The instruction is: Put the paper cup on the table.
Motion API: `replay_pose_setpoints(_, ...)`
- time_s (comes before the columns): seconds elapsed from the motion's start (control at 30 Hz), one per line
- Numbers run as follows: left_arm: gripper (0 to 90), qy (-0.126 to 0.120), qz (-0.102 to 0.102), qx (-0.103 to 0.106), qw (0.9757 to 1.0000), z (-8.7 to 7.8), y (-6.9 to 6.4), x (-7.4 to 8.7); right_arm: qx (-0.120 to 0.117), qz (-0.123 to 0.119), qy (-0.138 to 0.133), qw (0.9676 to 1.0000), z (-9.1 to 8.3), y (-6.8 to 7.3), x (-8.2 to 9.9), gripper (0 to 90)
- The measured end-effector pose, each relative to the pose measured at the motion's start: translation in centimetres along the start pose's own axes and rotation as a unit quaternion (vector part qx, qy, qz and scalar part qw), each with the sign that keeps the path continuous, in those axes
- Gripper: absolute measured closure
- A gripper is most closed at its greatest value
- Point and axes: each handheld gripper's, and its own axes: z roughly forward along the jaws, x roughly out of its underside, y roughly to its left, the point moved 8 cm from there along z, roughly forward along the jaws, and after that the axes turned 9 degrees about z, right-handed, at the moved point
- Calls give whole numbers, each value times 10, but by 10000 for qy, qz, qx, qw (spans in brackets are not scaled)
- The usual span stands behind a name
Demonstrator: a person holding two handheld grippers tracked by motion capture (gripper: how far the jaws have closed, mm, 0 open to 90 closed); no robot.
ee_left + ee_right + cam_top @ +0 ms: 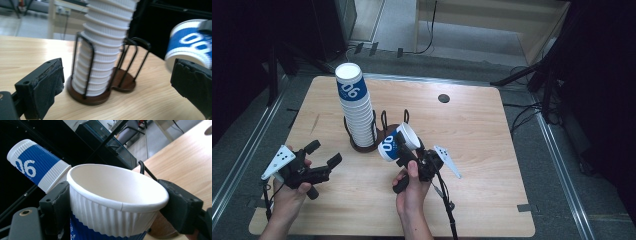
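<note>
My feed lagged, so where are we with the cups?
Done: a tall stack of cups stands in one ring of the holder. In hand: the right gripper clamps one cup, tilted above the holder's other ring. The left gripper has its jaws apart, with nothing between them. Left, probably: seating that cup in the holder.

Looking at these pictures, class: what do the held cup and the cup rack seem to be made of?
Held cup: probably paper, matte, with a ribbed wall, rolled rim and printed blue band. Cup rack: apparently thin black metal wire loops on a dark brown base, possibly wood.
</note>
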Motion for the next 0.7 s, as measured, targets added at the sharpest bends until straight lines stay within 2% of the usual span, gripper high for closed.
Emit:
replay_pose_setpoints(0.07,0,9,-13,-31,10000,-1,2,1,8,-40,-20,10000,0,1,-1,171)
replay_pose_setpoints(0.1,0,24,-24,-94,9999,-2,6,2,-30,-188,-35,9998,-1,2,-2,170)
replay_pose_setpoints(0.17,0,96,9,-172,9998,-3,10,5,47,-438,-102,9990,-1,5,-3,169)
replay_pose_setpoints(0.3,0,211,62,-326,9992,-3,17,13,121,-936,-208,9953,-1,9,-5,169)
replay_pose_setpoints(0.33,0,211,62,-326,9992,-3,17,13,121,-936,-208,9953,-1,9,-5,169)
replay_pose_setpoints(0.37,0,267,71,-368,9989,-3,20,16,176,-1187,-259,9924,0,11,-6,168)
replay_pose_setpoints(0.53,0,346,105,-527,9980,-4,27,23,335,-1667,-380,9847,1,9,-11,167)
replay_pose_setpoints(0.57,0,429,205,-646,9968,-3,32,28,373,-1790,-413,9823,1,9,-12,167)
replay_pose_setpoints(0.63,0,487,273,-722,9958,-3,34,31,476,-2052,-490,9763,0,8,-15,166)
replay_pose_setpoints(0.67,0,544,308,-796,9949,-3,37,34,476,-2052,-490,9763,0,8,-15,166)
replay_pose_setpoints(0.7,0,556,236,-859,9945,-3,42,36,548,-2325,-500,9698,-1,9,-17,164)
